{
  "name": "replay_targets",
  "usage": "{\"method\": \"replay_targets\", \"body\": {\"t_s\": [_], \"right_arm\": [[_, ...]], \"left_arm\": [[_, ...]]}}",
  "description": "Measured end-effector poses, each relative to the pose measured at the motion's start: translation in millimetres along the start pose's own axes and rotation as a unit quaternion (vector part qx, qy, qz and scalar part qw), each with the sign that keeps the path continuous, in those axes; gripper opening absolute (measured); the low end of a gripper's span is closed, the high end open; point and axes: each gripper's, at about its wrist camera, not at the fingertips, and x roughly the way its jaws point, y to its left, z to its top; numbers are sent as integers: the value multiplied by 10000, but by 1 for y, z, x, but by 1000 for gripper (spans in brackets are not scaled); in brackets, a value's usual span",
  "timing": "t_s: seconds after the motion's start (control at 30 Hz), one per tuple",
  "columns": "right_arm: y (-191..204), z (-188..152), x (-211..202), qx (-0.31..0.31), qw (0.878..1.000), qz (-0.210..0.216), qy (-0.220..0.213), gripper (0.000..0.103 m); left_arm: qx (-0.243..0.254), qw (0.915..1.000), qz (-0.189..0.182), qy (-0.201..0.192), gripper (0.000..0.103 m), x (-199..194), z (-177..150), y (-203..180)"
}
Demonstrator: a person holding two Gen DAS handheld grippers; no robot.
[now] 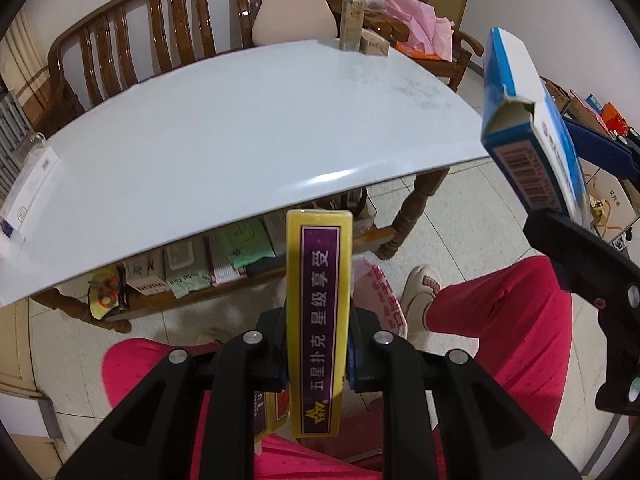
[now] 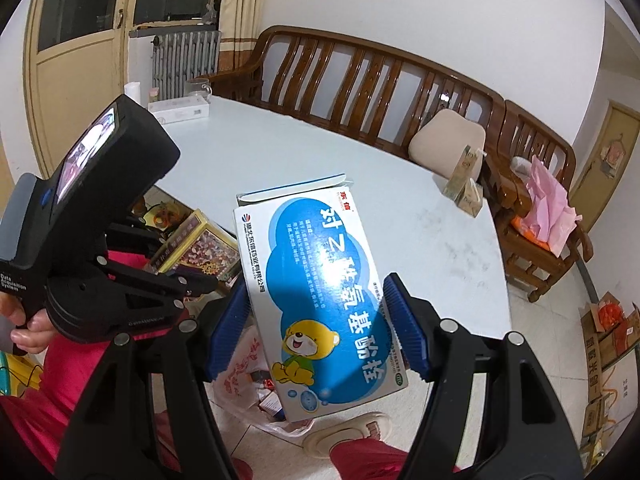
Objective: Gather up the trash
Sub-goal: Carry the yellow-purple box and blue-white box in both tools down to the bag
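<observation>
Bright indoor light, fisheye-warped edges, tabletop glare

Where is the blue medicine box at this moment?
The blue medicine box is clamped in the right gripper, held in the air above the plastic trash bag, beside the white table.

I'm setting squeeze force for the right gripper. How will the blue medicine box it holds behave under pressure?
The blue medicine box is thin cardboard with a torn, open end flap, so it probably crushes easily. It looks light, likely empty. The right gripper pinches its long edges, so it may buckle.
</observation>
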Motion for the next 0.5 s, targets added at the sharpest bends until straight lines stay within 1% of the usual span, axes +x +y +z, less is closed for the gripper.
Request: {"method": "replay_targets", "body": {"t_s": [0.27,0.5], "right_arm": [[4,-23,19,186,9996,29,218,66],[1,-48,48,396,9978,39,536,66]], "left_arm": [[98,9993,-41,352,20,33,-16,-8],[10,9967,-212,784,20,77,-29,-9]]}}
